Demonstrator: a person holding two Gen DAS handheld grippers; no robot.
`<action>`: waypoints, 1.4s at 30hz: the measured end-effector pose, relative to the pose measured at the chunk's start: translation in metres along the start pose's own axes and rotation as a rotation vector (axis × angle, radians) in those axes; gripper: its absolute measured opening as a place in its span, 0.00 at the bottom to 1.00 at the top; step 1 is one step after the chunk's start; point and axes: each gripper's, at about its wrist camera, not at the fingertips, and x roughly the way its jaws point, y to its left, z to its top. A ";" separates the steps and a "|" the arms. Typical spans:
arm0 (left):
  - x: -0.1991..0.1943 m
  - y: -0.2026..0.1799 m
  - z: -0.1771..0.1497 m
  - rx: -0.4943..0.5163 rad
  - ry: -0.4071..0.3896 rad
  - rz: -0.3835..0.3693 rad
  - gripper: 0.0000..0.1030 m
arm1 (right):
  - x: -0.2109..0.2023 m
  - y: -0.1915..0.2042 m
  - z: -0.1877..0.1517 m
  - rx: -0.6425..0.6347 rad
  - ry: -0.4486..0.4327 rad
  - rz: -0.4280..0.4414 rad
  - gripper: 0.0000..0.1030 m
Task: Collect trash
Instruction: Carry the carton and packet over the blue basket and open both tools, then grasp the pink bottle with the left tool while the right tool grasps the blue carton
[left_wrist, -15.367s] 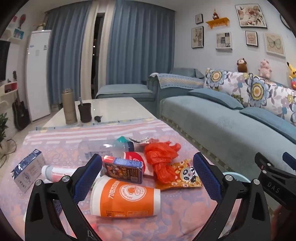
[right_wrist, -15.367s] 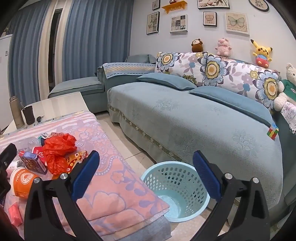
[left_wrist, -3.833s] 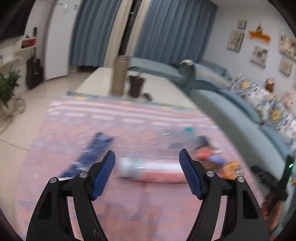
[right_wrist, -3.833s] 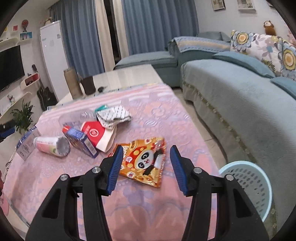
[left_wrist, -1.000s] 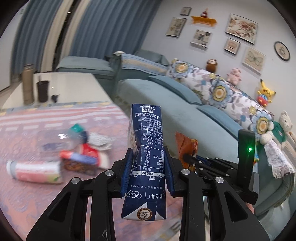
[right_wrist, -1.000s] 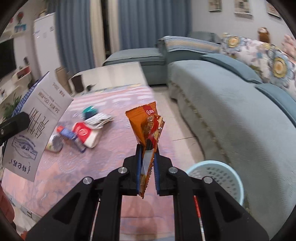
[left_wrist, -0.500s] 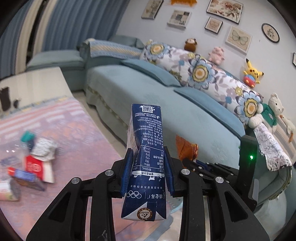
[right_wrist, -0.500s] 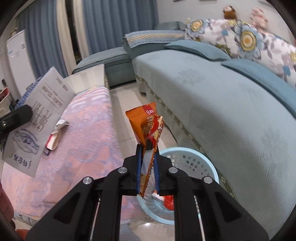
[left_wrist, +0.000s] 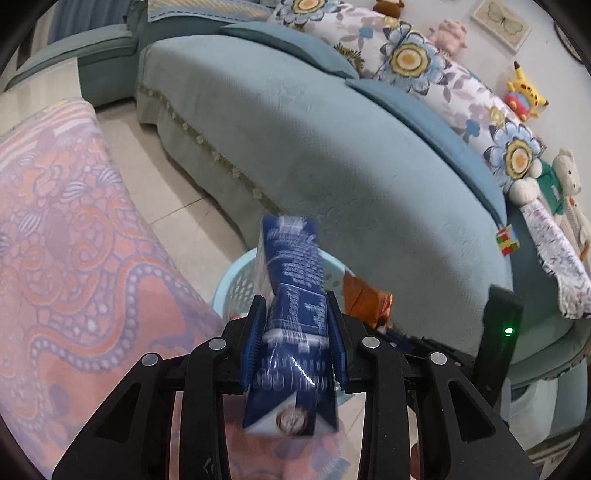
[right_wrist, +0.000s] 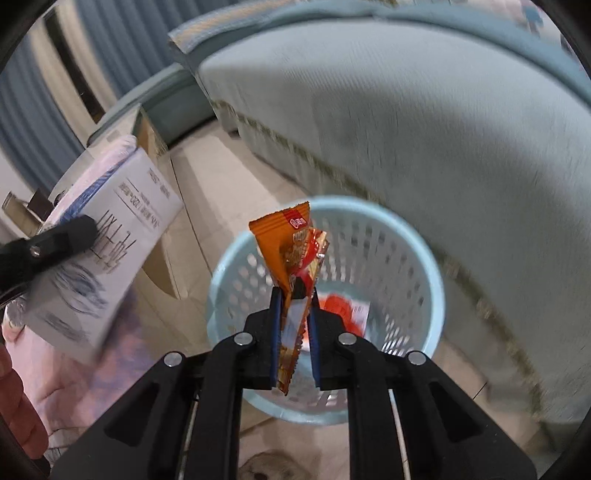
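My left gripper (left_wrist: 295, 314) is shut on a dark blue milk carton (left_wrist: 291, 295), held upright over the light blue trash basket (left_wrist: 231, 284). My right gripper (right_wrist: 293, 306) is shut on an orange snack wrapper (right_wrist: 286, 240), held above the basket's (right_wrist: 424, 266) opening. Red trash (right_wrist: 338, 308) lies in the basket's bottom. The carton's white side (right_wrist: 110, 258) shows at the left of the right wrist view, and the wrapper (left_wrist: 365, 299) shows to the right of the carton in the left wrist view.
The basket stands on the tiled floor between the pink patterned table cover (left_wrist: 74, 240) and the teal sofa (left_wrist: 332, 147). Plush toys (left_wrist: 524, 88) and floral cushions line the sofa back. A small colour cube (left_wrist: 508, 245) lies on the sofa seat.
Both grippers have swung away from the table and tilted down over the basket. The basket now fills the middle of the right wrist view. Both still hold their items.
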 end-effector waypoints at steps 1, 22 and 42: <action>0.000 0.002 0.000 -0.007 -0.002 -0.005 0.41 | 0.005 -0.003 -0.001 0.006 0.011 -0.004 0.12; -0.084 0.005 0.000 -0.017 -0.171 -0.009 0.49 | -0.053 0.020 0.014 -0.005 -0.126 0.047 0.49; -0.314 0.191 -0.098 -0.298 -0.467 0.432 0.51 | -0.080 0.276 -0.033 -0.448 -0.272 0.331 0.71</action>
